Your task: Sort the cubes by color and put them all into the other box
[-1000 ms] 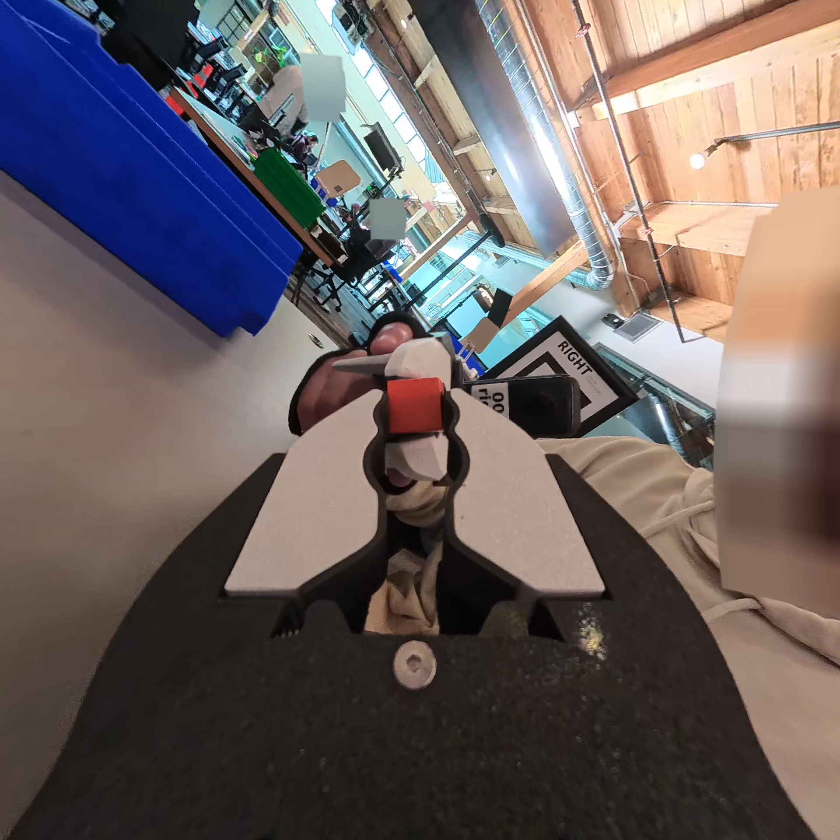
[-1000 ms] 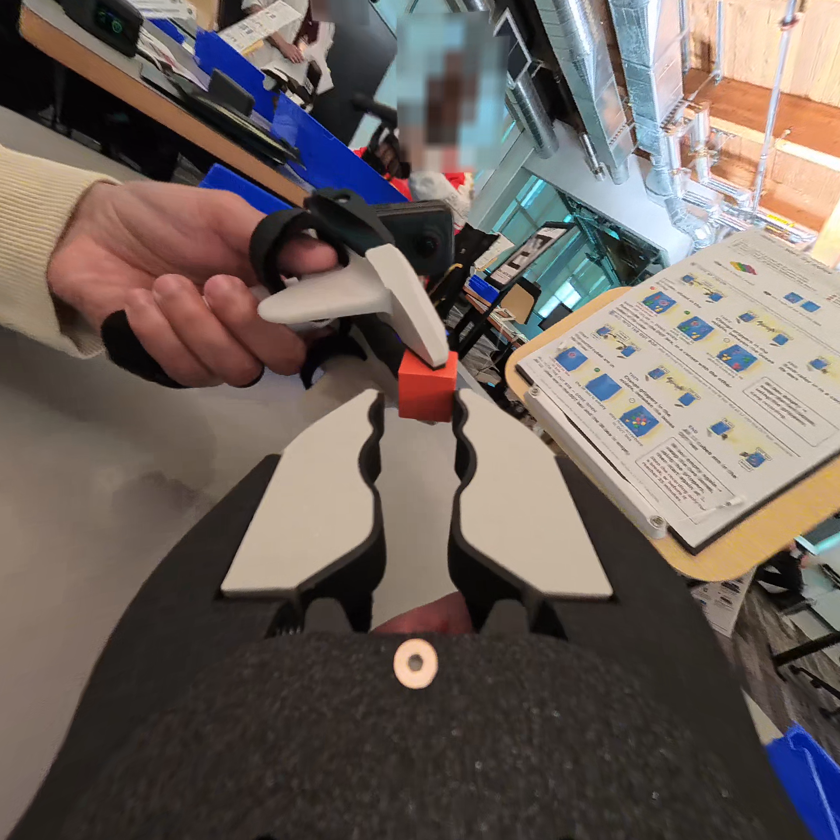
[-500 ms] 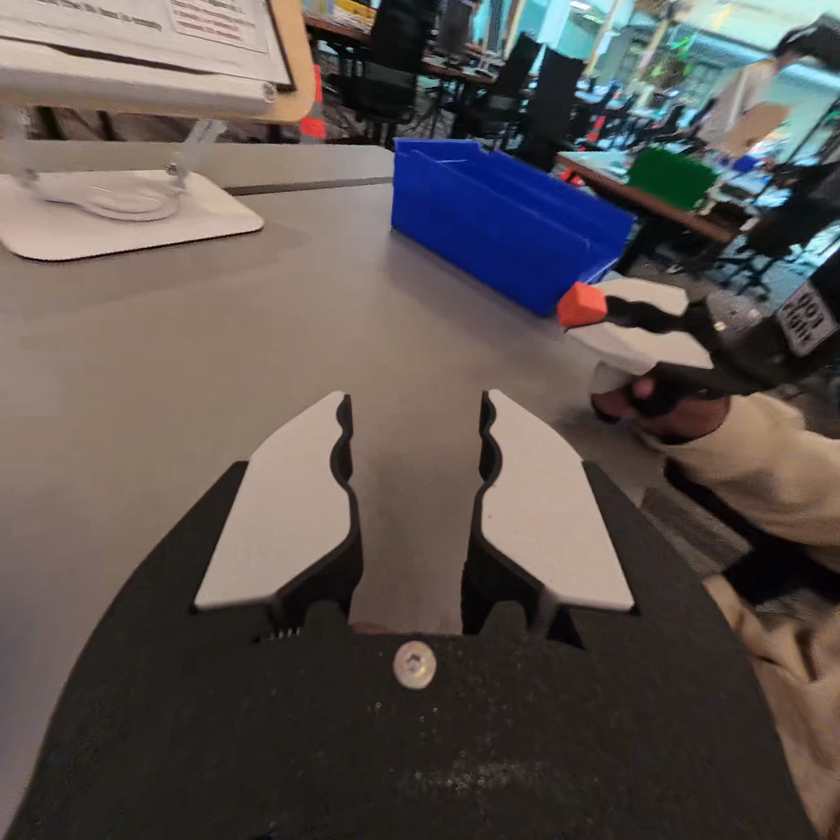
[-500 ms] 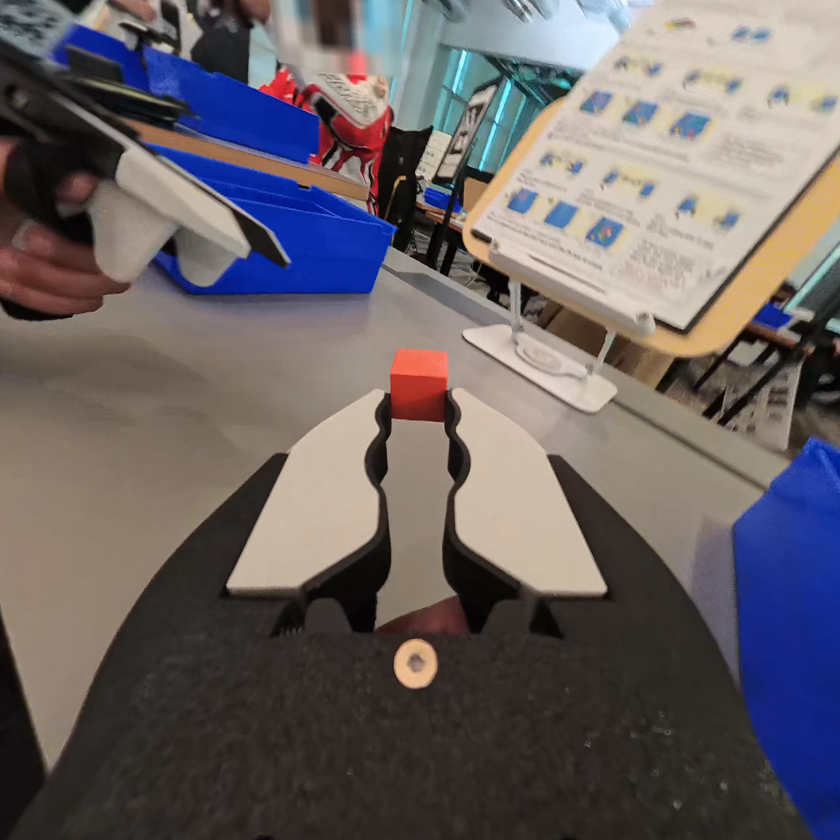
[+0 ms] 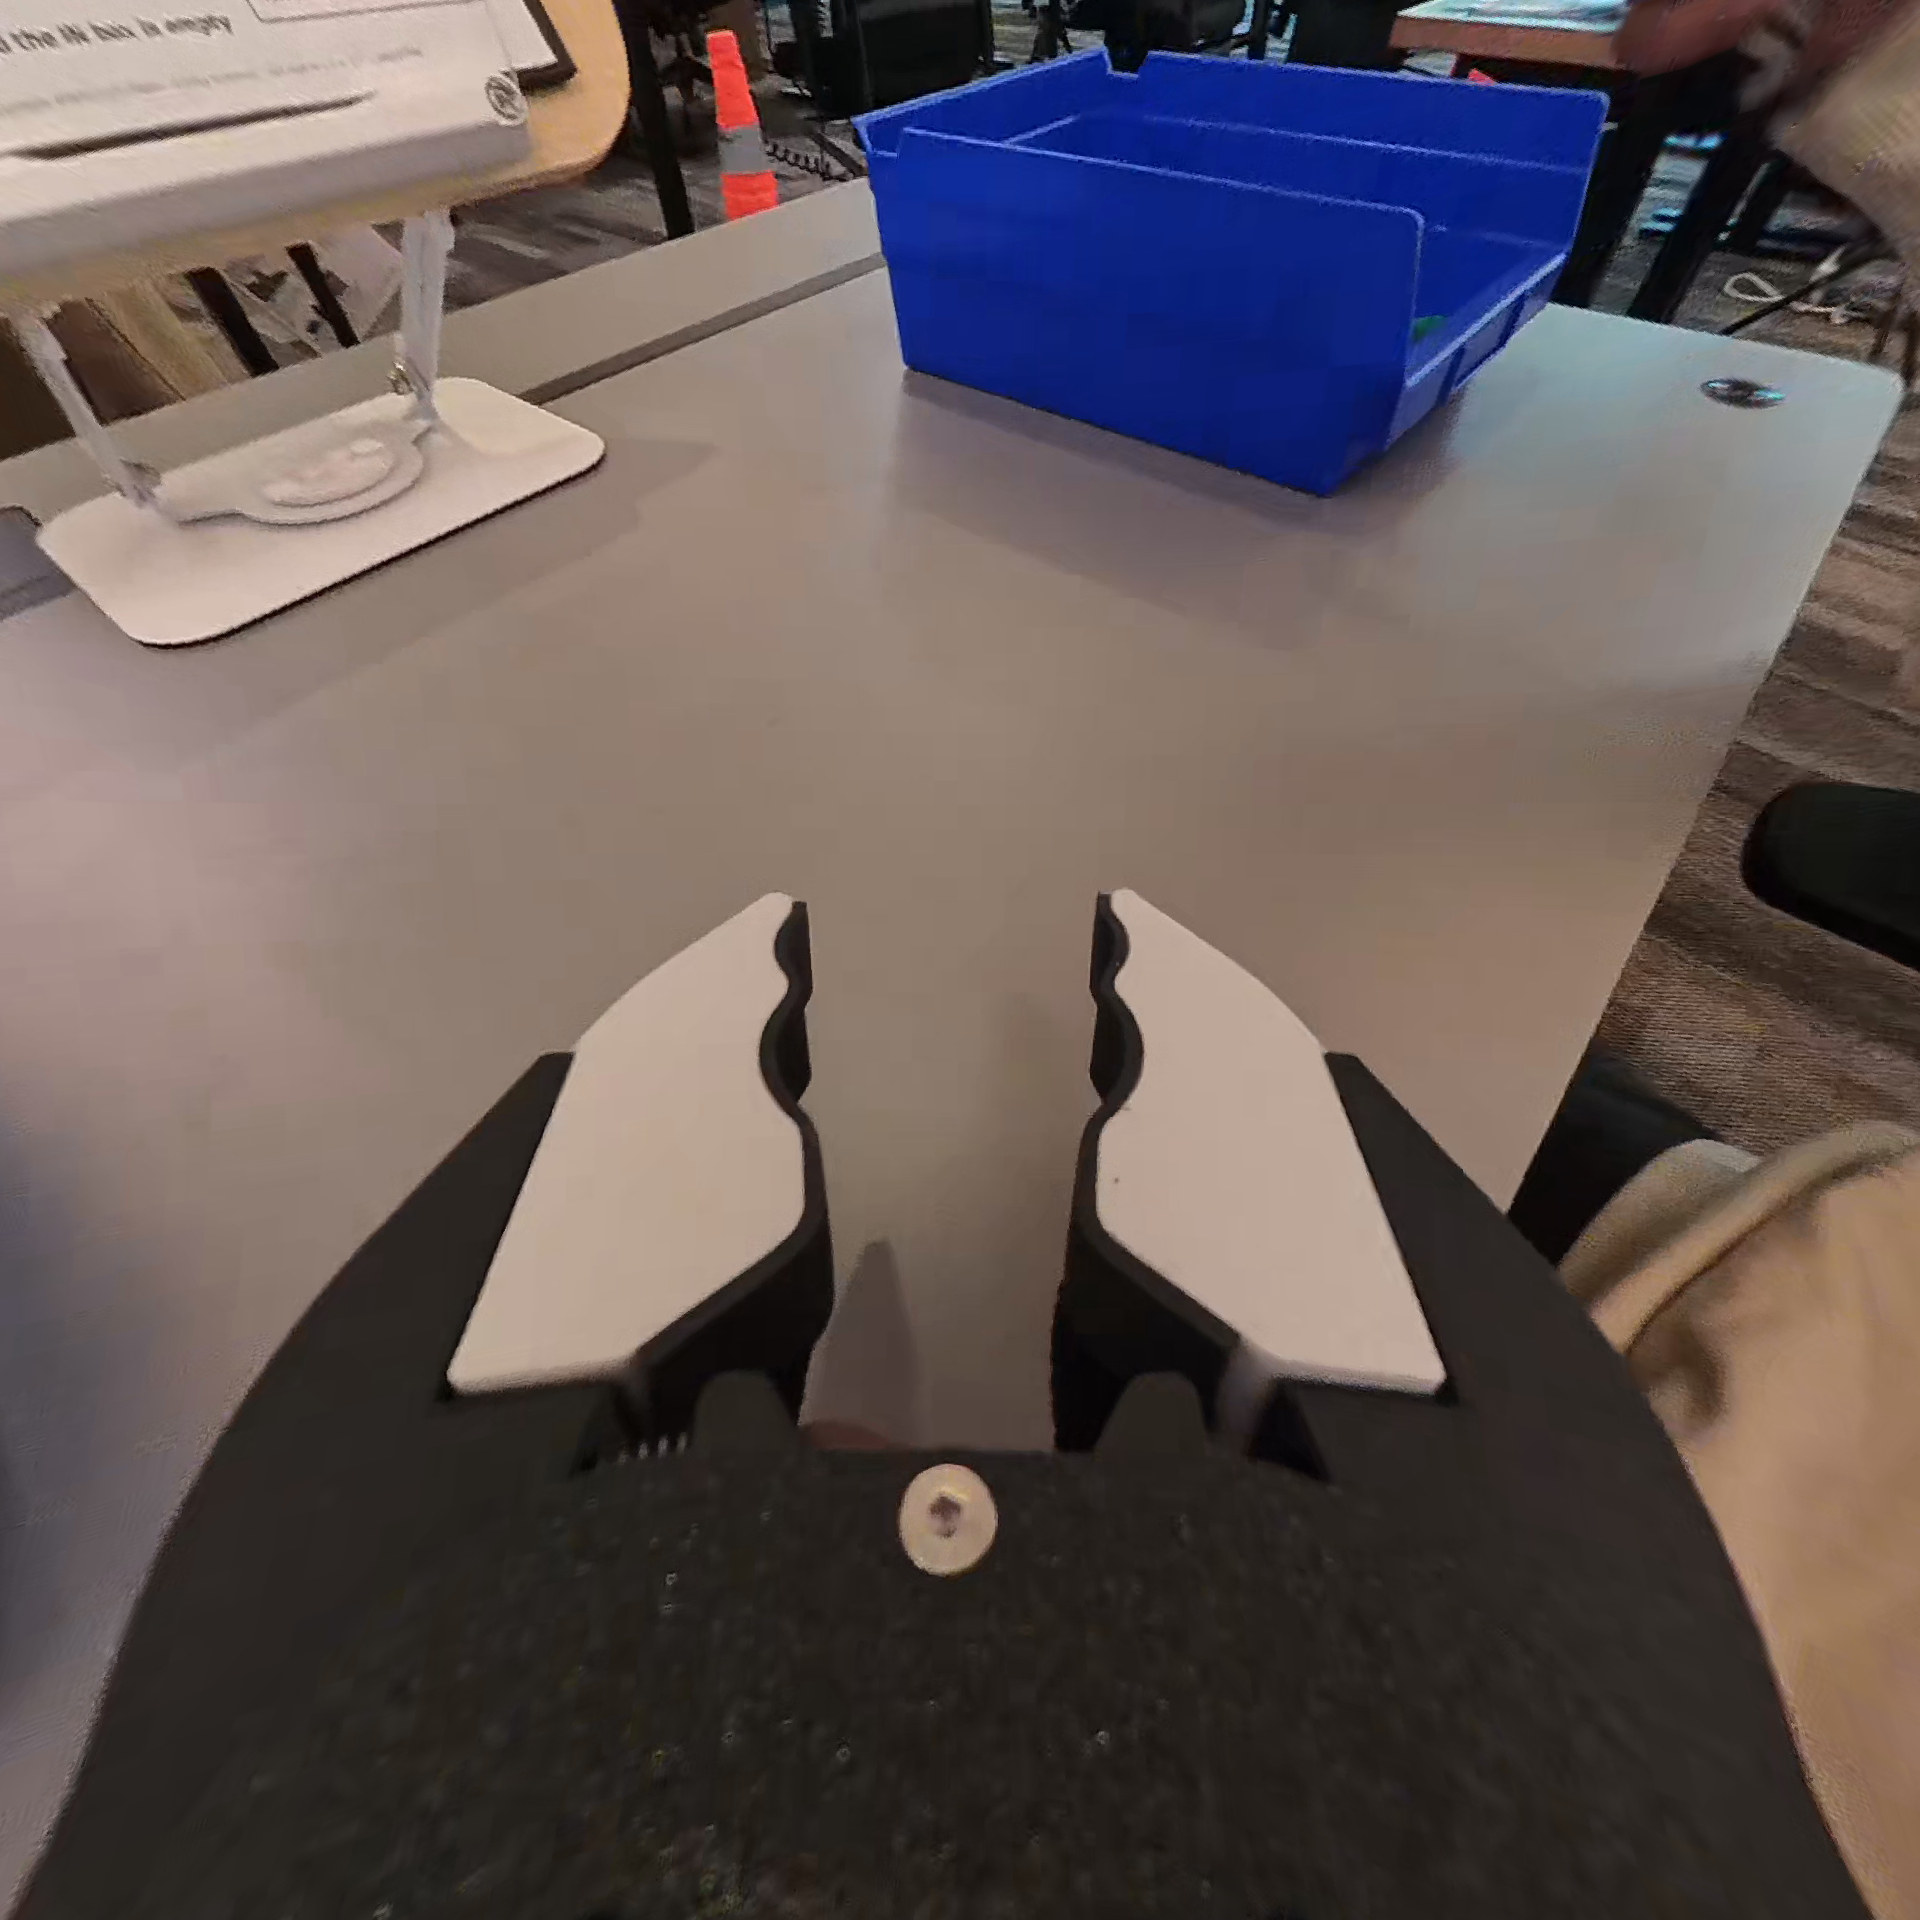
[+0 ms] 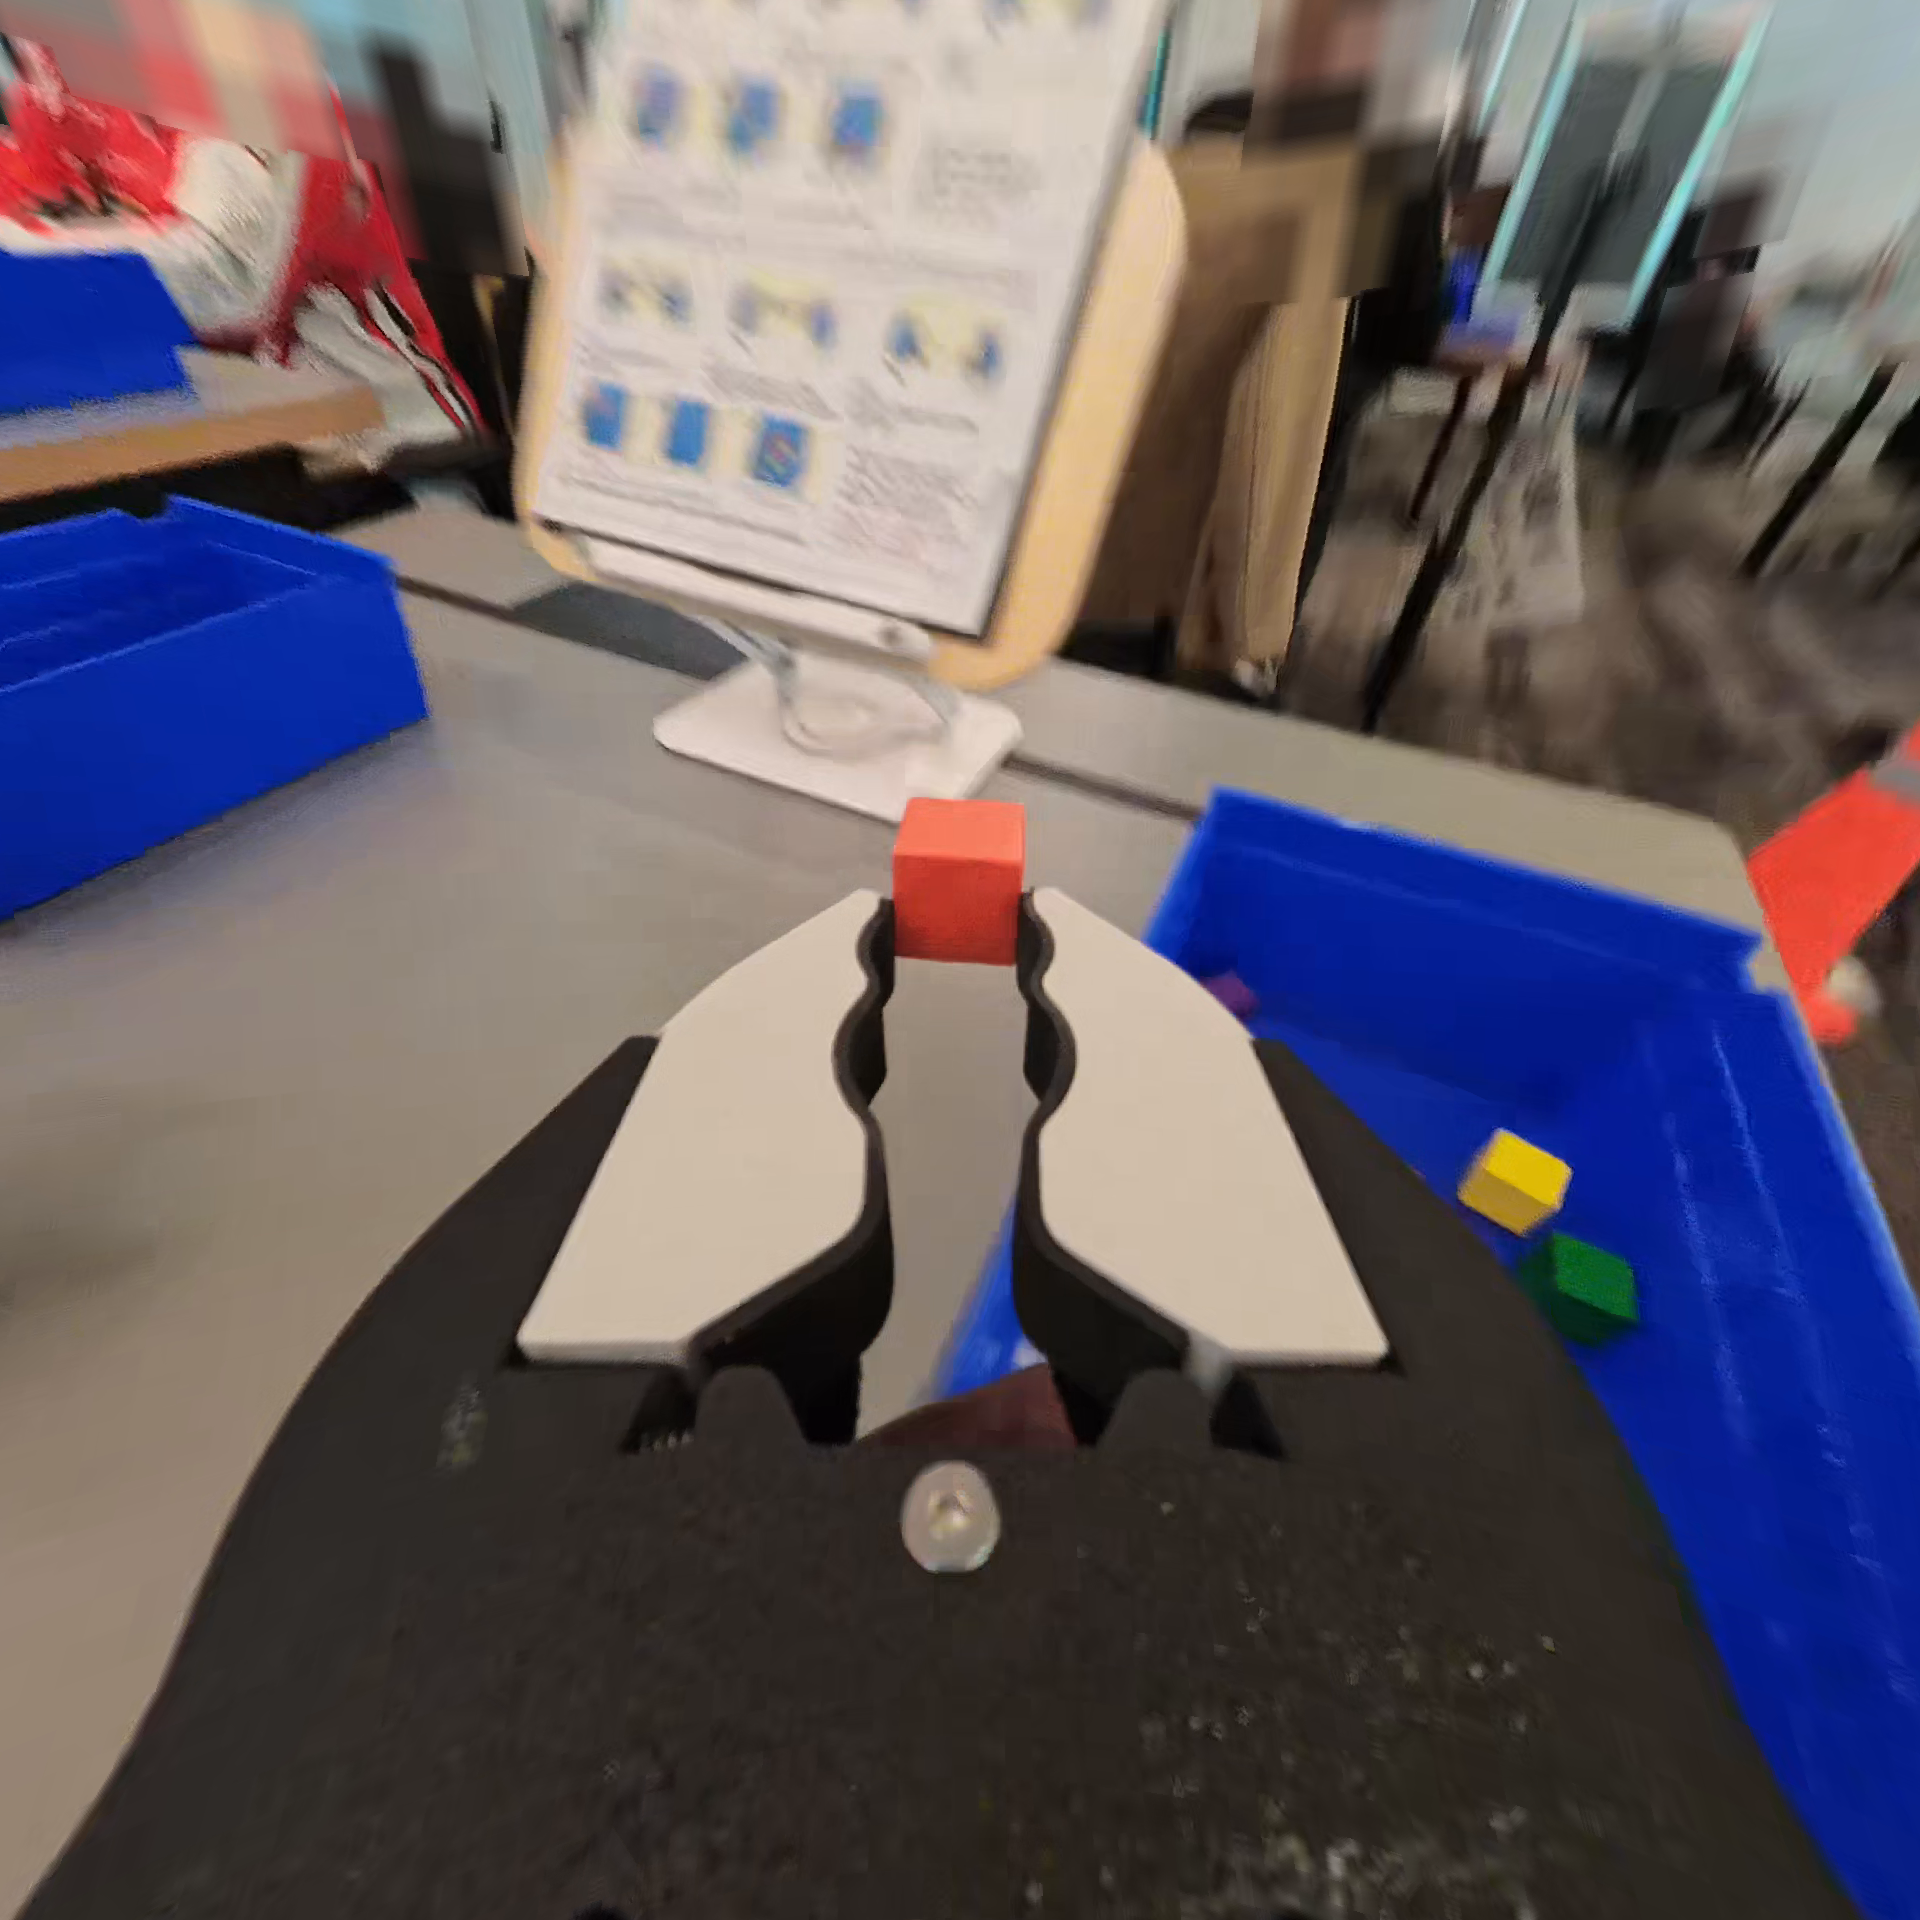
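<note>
The right gripper (image 6: 956, 914) pinched the red cube (image 6: 958, 878) at its fingertips; the right-hand blue box (image 6: 1704, 1049) lay right of them. The left gripper (image 5: 948, 914) gaped wide, holding nothing.

Ahead of my left gripper (image 5: 948, 914) I see bare grey table (image 5: 935, 675); blue bin (image 5: 1195, 281) blocks upper right, document stand (image 5: 312, 499) upper left.

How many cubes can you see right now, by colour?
Red cube: 1, held by the right gripper
Yellow cube: 1, in the right bin
Green cube: 1, same bin
Purple cube: 1, same bin, partly hidden
Total: 4 visible
</note>
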`<state>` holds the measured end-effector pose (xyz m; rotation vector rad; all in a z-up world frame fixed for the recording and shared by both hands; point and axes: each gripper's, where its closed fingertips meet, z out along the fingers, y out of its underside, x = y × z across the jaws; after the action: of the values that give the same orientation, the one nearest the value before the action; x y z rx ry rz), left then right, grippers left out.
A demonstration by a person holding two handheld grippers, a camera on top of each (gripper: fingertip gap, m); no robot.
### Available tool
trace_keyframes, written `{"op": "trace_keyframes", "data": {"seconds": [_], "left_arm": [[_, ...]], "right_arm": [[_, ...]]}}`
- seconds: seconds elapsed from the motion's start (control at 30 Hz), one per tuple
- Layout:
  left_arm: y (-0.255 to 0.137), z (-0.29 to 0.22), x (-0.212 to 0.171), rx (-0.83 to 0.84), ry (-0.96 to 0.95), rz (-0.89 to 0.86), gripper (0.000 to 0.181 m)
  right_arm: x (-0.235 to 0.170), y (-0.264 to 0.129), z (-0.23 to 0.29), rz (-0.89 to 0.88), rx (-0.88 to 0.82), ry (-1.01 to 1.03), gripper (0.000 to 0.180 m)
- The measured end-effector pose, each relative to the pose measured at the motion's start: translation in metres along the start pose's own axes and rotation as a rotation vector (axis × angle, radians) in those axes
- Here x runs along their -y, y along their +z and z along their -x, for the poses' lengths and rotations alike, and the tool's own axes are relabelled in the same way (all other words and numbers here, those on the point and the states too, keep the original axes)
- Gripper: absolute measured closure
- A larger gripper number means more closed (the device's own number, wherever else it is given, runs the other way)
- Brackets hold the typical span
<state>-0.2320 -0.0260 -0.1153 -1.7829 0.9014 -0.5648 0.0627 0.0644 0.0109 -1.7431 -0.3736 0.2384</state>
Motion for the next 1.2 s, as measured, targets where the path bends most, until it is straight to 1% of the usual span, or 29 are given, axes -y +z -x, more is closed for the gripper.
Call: {"op": "trace_keyframes", "data": {"seconds": [0.07,0.13,0.2,0.3,0.33,0.4,0.5,0.53,0.6,0.67,0.73,0.8,0.87,0.9,0.93,0.97,1.07,1.13,1.2], "left_arm": [[0.001,-0.004,0.001,-0.034,-0.032,0.007,0.129],[0.003,-0.008,0.001,-0.08,-0.078,0.017,0.128],[0.003,-0.008,0.0,-0.101,-0.12,0.023,0.127],[0.002,-0.005,0.002,-0.117,-0.153,0.025,0.127],[0.002,-0.003,0.001,-0.113,-0.158,0.028,0.127],[0.001,-0.001,0.001,-0.11,-0.162,0.032,0.127],[0.002,0.002,-0.005,-0.106,-0.168,0.045,0.127],[0.002,0.002,-0.007,-0.108,-0.172,0.053,0.126],[0.003,0.001,-0.01,-0.115,-0.181,0.062,0.126],[0.003,0.0,-0.011,-0.112,-0.182,0.068,0.126],[0.001,0.002,-0.011,-0.096,-0.171,0.063,0.126],[-0.002,0.005,-0.008,-0.074,-0.165,0.053,0.126],[-0.004,0.008,-0.005,-0.06,-0.169,0.042,0.126],[-0.004,0.009,-0.004,-0.055,-0.174,0.036,0.126],[-0.005,0.011,-0.004,-0.048,-0.178,0.033,0.126],[-0.004,0.012,-0.004,-0.043,-0.181,0.034,0.126],[-0.003,0.015,-0.006,-0.033,-0.194,0.042,0.126],[-0.002,0.015,-0.007,-0.034,-0.21,0.044,0.126],[-0.002,0.013,-0.008,-0.041,-0.21,0.049,0.126]], "right_arm": [[-0.012,0.03,-0.058,0.172,-0.05,0.0,0.158],[-0.047,0.067,-0.11,0.421,-0.09,-0.011,0.158],[-0.094,0.095,-0.132,0.696,-0.02,0.054,0.157],[-0.142,0.117,-0.147,0.935,0.03,0.122,0.157],[-0.15,0.122,-0.149,0.971,0.031,0.122,0.157],[-0.16,0.129,-0.14,1.02,0.098,0.144,0.157],[-0.172,0.131,-0.146,1.106,0.072,0.085,0.157],[-0.175,0.131,-0.144,1.12,0.09,0.084,0.155],[-0.175,0.129,-0.145,1.137,0.091,0.063,0.144],[-0.157,0.126,-0.143,1.067,0.109,0.04,0.141],[-0.116,0.119,-0.139,0.909,0.079,0.016,0.141],[-0.056,0.102,-0.121,0.637,0.027,-0.013,0.143],[-0.001,0.075,-0.072,0.312,0.054,0.005,0.145],[0.014,0.06,-0.036,0.177,0.108,0.034,0.147],[0.018,0.046,0.005,0.078,0.184,0.052,0.147],[0.011,0.035,0.046,0.016,0.257,0.058,0.145],[-0.039,0.025,0.146,-0.054,0.383,0.091,0.142],[-0.063,0.024,0.181,-0.095,0.387,0.074,0.143],[-0.075,0.023,0.202,-0.099,0.402,0.007,0.142]]}}
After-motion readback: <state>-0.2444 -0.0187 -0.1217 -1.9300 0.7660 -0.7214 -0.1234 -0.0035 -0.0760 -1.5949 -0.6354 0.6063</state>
